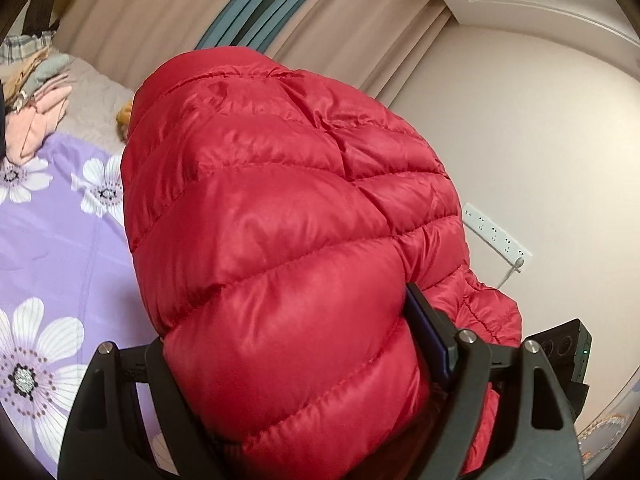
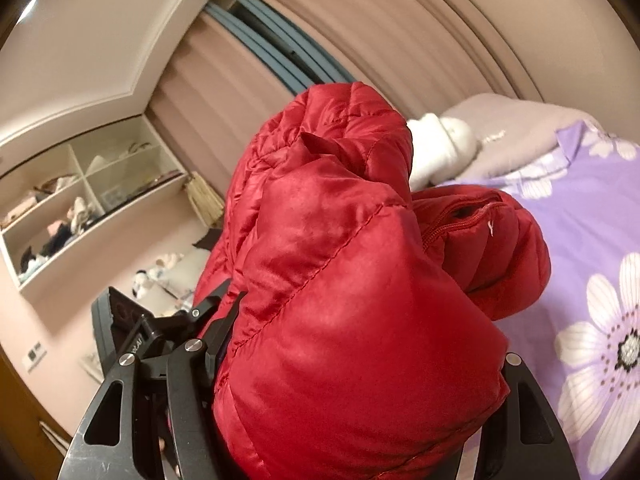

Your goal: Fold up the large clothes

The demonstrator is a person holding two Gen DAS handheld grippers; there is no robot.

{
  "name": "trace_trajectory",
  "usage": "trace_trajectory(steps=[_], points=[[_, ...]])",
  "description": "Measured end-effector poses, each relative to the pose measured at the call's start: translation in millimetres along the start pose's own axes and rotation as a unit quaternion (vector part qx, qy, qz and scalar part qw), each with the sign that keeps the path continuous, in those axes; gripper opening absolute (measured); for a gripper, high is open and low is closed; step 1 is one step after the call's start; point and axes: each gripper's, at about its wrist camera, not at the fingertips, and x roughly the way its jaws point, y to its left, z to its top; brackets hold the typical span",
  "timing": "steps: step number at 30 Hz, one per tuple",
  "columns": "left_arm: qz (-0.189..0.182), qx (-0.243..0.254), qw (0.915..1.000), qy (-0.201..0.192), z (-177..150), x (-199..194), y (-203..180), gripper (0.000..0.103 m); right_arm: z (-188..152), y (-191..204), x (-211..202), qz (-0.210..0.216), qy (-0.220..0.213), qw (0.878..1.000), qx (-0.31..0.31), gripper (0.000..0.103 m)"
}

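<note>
A red quilted down jacket [image 1: 280, 220] fills the middle of the left wrist view, held up above the bed. My left gripper [image 1: 288, 360] is shut on its puffy fabric; the right finger [image 1: 424, 332] shows and the left fingertip is hidden under the cloth. In the right wrist view the same jacket [image 2: 340, 280] bulges over my right gripper [image 2: 352, 368], which is shut on it. A zipper edge [image 2: 460, 216] shows on the fold to the right. The other gripper [image 2: 132, 336] appears at the lower left, close beside.
The bed has a purple sheet with white flowers [image 1: 60, 240] [image 2: 592, 240]. A pile of clothes [image 1: 36, 92] lies at its far left. A white stuffed toy [image 2: 440, 148] and grey pillow [image 2: 520, 128] lie on the bed. A power strip [image 1: 496, 236] is on the wall. Shelves [image 2: 80, 200] stand left.
</note>
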Motion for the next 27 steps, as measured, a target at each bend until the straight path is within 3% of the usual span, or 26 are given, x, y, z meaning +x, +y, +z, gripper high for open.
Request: trace_trajectory(steps=[20,27], points=[[0.033,-0.009,0.9991,-0.024,-2,-22,1,0.084,3,-8,20,0.047,0.010,0.999,-0.016,0.068],[0.048,-0.014,0.9985,-0.024,5,-34,18,0.084,1,-6,28,0.057,0.024,0.998,-0.017,0.068]])
